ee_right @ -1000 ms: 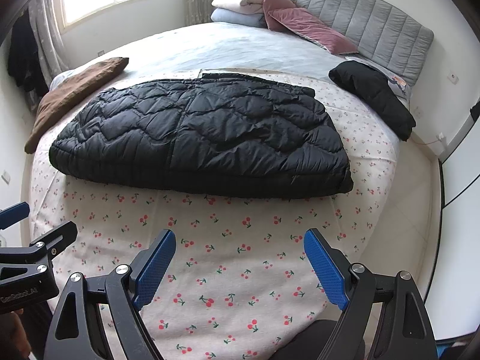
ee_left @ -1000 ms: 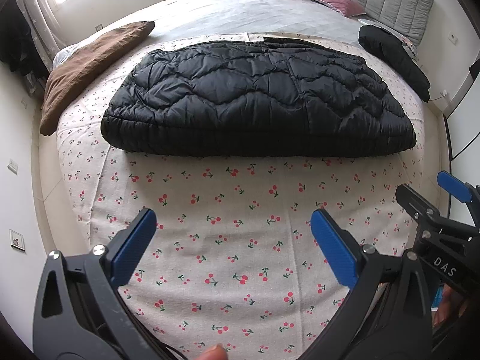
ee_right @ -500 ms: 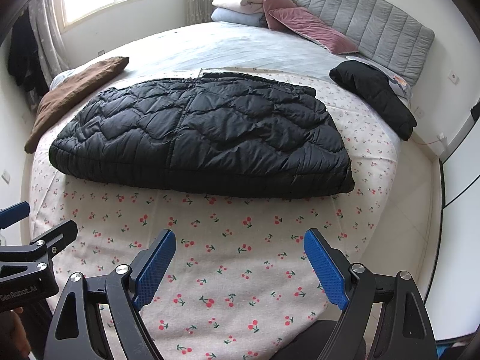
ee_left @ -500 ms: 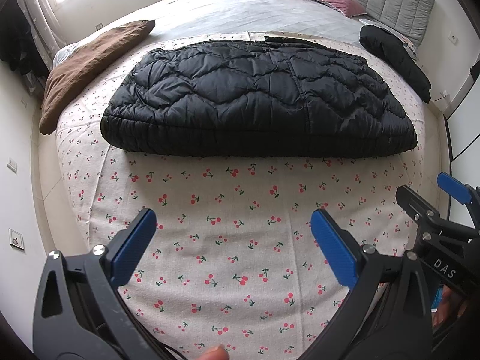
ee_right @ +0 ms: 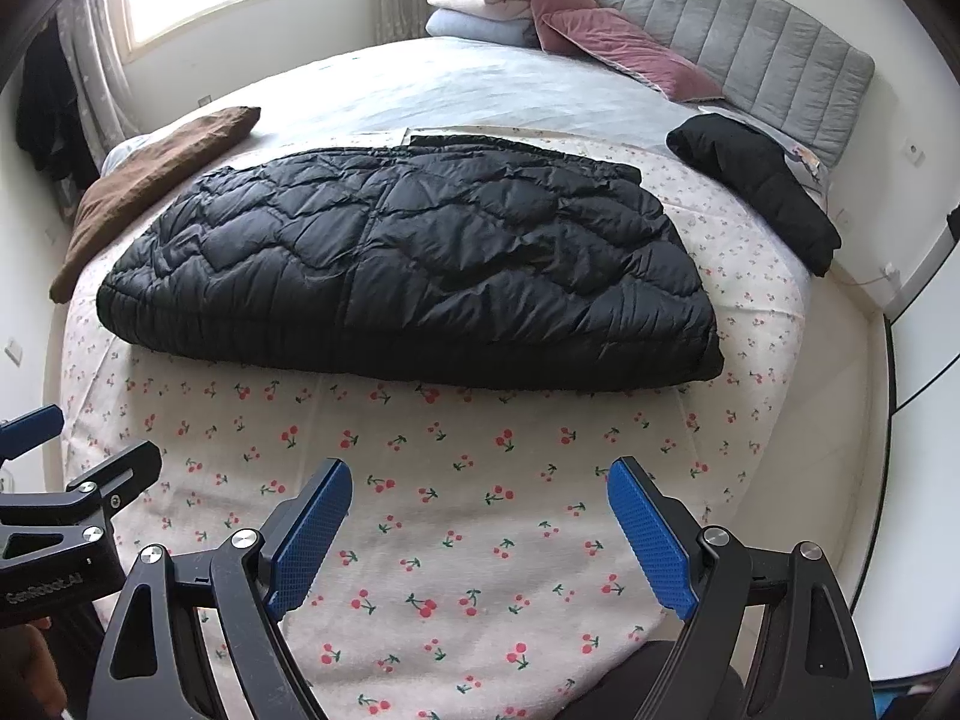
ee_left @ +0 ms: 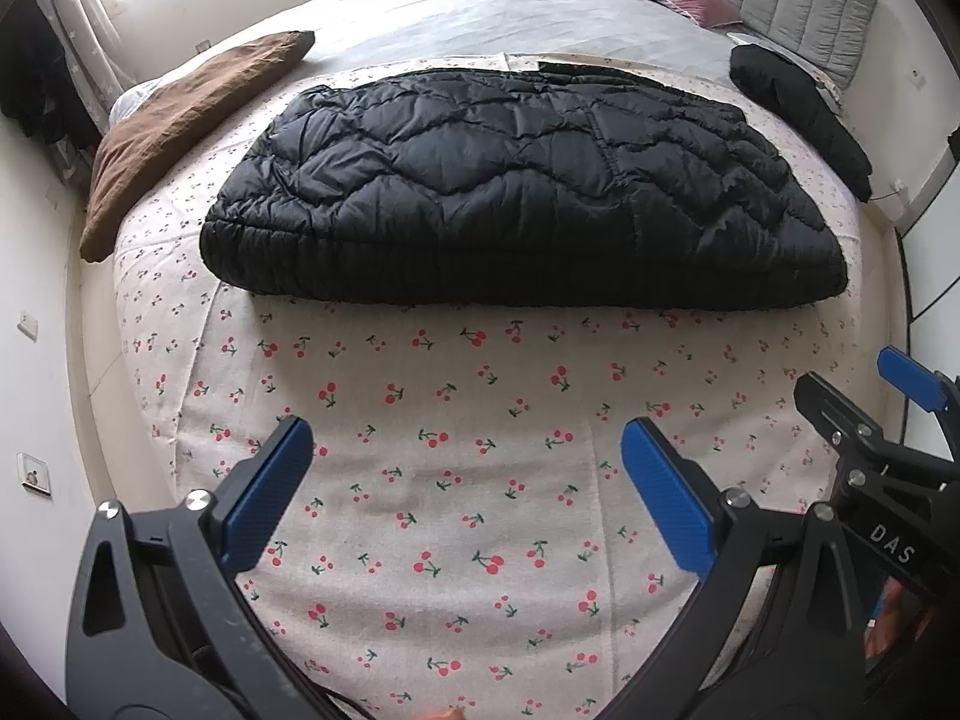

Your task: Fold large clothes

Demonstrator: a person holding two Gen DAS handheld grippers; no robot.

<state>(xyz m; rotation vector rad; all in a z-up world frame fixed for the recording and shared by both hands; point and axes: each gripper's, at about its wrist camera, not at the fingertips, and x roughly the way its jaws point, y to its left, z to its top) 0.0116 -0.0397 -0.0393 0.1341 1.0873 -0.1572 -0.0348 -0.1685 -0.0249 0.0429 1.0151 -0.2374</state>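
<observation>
A black quilted down jacket (ee_left: 516, 192) (ee_right: 408, 276) lies folded flat across the cherry-print sheet (ee_left: 456, 420) (ee_right: 480, 438) on the bed. My left gripper (ee_left: 465, 441) hovers over the sheet in front of the jacket's near edge, blue pads wide apart, nothing between them. My right gripper (ee_right: 480, 480) stands the same way, open and empty, short of the jacket. Each gripper shows at the edge of the other's view: the right gripper (ee_left: 888, 414) at right in the left wrist view, the left gripper (ee_right: 66, 468) at left in the right wrist view.
A brown cushion (ee_left: 180, 126) (ee_right: 156, 180) lies at the bed's left edge. Another black garment (ee_left: 798, 114) (ee_right: 756, 192) sits at the far right near the grey headboard (ee_right: 750, 60). Pink pillows (ee_right: 600, 30) and folded bedding (ee_right: 480, 12) are at the head.
</observation>
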